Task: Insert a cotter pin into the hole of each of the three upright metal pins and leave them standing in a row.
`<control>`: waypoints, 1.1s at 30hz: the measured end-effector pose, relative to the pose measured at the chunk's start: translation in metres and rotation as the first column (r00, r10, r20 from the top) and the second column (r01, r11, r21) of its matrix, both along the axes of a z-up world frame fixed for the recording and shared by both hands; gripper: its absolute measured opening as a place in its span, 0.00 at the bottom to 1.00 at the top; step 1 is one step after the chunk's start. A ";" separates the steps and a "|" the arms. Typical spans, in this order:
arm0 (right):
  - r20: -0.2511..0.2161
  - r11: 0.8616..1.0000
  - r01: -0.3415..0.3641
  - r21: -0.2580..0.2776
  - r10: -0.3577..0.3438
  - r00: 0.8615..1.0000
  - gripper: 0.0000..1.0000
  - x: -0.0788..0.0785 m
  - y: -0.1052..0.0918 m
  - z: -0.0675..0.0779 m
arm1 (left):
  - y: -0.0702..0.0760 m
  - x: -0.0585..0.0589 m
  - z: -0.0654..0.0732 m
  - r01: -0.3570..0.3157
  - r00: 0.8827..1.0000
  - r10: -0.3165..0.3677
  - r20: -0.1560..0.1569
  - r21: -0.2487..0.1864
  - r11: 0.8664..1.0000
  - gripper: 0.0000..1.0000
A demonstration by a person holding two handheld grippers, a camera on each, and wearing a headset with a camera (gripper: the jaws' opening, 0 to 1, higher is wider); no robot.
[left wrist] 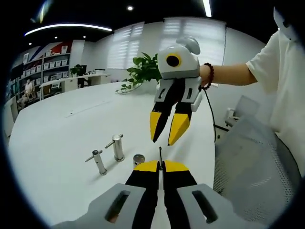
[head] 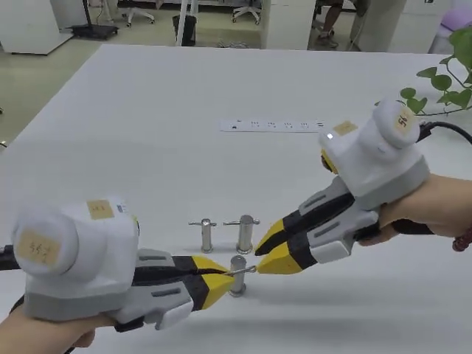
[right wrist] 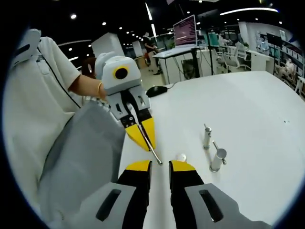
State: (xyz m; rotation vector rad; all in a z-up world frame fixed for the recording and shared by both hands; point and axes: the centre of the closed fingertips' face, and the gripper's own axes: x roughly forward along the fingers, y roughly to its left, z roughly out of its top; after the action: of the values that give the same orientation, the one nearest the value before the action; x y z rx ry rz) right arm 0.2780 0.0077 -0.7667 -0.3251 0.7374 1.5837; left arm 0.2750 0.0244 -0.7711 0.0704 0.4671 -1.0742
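Our left gripper (head: 226, 279) pinches the cotter pin (head: 245, 271) just by the top of the near metal pin (head: 237, 286) on the worktop (head: 147, 147). We steady that upright with the narrowly open right gripper (head: 262, 258), find its hole, and push level.

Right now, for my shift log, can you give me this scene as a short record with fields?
left gripper: shut on loose cotter pin
right gripper: open, near that pin's free end
near metal pin: upright, no cotter pin through it
far-left metal pin: upright, cotter pin through it
far-right metal pin: upright, cotter pin through it
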 end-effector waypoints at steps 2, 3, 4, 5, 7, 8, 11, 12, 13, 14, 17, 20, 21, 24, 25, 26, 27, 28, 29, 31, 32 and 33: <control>-0.018 1.000 -0.013 -0.010 0.013 1.000 0.16 -0.004 -0.003 -0.003 | -0.001 -0.003 0.000 0.019 1.000 -0.019 0.006 0.003 1.000 0.00; -0.022 1.000 -0.021 -0.015 0.021 1.000 0.16 -0.006 -0.004 -0.005 | -0.002 -0.004 0.001 0.029 0.999 -0.029 0.012 0.002 1.000 0.00; -0.025 1.000 -0.023 -0.017 0.022 0.999 0.16 -0.007 -0.004 -0.007 | -0.003 -0.005 0.001 0.036 0.999 -0.036 0.014 0.003 0.999 0.00; -0.029 0.999 -0.026 -0.019 0.026 0.999 0.16 -0.008 -0.005 -0.008 | -0.003 -0.006 0.002 0.045 0.999 -0.045 0.016 0.004 0.999 0.00; -0.041 0.999 -0.031 -0.018 0.031 0.999 0.16 -0.009 -0.006 -0.009 | -0.005 -0.009 0.002 0.059 0.998 -0.060 0.022 0.007 0.998 0.00; -0.053 0.999 -0.032 -0.013 0.032 0.998 0.16 -0.011 -0.006 -0.009 | -0.005 -0.010 0.002 0.071 0.997 -0.071 0.027 0.010 0.997 0.00; -0.080 0.999 -0.044 0.000 0.044 0.996 0.15 -0.015 -0.006 -0.008 | -0.007 -0.013 0.002 0.085 0.996 -0.085 0.025 0.011 0.996 0.00; -0.081 0.999 -0.046 0.001 0.046 0.996 0.15 -0.015 -0.006 -0.008 | -0.008 -0.015 0.003 0.093 0.995 -0.093 0.029 0.010 0.996 0.00; -0.091 0.998 -0.059 0.006 0.059 0.994 0.15 -0.019 -0.006 -0.008 | -0.009 -0.016 0.003 0.099 0.995 -0.099 0.032 0.009 0.995 0.00; -0.096 0.998 -0.065 0.009 0.065 0.993 0.15 -0.020 -0.006 -0.007 | -0.009 -0.017 0.003 0.105 0.994 -0.105 0.032 0.009 0.994 0.00; -0.107 0.996 -0.084 0.017 0.085 0.991 0.15 -0.025 -0.005 -0.007 | -0.012 -0.020 0.004 0.123 0.992 -0.124 0.037 0.010 0.992 0.00; -0.111 0.995 -0.097 0.018 0.099 0.989 0.15 -0.028 -0.005 -0.008 | -0.013 -0.021 0.005 0.134 0.990 -0.135 0.041 0.012 0.991 0.00; -0.111 0.994 -0.103 0.019 0.105 0.988 0.14 -0.030 -0.004 -0.008 | -0.014 -0.022 0.005 0.139 0.989 -0.139 0.045 0.008 0.990 0.00; -0.111 0.993 -0.115 0.028 0.118 0.987 0.12 -0.031 -0.004 -0.009 | -0.015 -0.023 0.007 0.147 0.988 -0.147 0.050 0.000 0.989 0.00; -0.113 0.993 -0.117 0.030 0.120 0.986 0.12 -0.032 -0.003 -0.008 | -0.015 -0.023 0.008 0.148 0.988 -0.148 0.051 -0.001 0.989 0.00; -0.115 0.992 -0.119 0.032 0.122 0.986 0.11 -0.033 -0.003 -0.008 | -0.015 -0.023 0.008 0.150 0.987 -0.150 0.052 -0.003 0.989 0.00; -0.116 0.992 -0.120 0.034 0.124 0.986 0.10 -0.034 -0.002 -0.008 | -0.016 -0.024 0.009 0.155 0.986 -0.154 0.057 -0.006 0.988 0.00; -0.117 0.992 -0.122 0.037 0.125 0.985 0.09 -0.035 -0.002 -0.007 | -0.016 -0.024 0.009 0.160 0.985 -0.159 0.060 -0.010 0.987 0.00; -0.117 0.992 -0.123 0.040 0.127 0.985 0.08 -0.035 -0.001 -0.007 | -0.016 -0.025 0.009 0.164 0.985 -0.164 0.062 -0.008 0.986 0.00; -0.116 0.991 -0.131 0.040 0.135 0.984 0.07 -0.037 -0.002 -0.007 | -0.016 -0.025 0.009 0.166 0.984 -0.165 0.062 -0.006 0.986 0.00; -0.108 0.989 -0.140 0.041 0.143 0.984 0.06 -0.038 -0.002 -0.007 | -0.017 -0.025 0.008 0.167 0.984 -0.166 0.061 -0.006 0.986 0.00; -0.096 0.988 -0.151 0.042 0.155 0.983 0.06 -0.037 -0.002 -0.007 | -0.017 -0.026 0.008 0.168 0.984 -0.168 0.062 -0.005 0.986 0.00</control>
State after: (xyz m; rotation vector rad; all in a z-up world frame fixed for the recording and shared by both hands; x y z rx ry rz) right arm 0.2412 0.0057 -0.7740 -0.2849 0.7749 1.7665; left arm 0.2495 0.0077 -0.7630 0.1352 0.4056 -1.2366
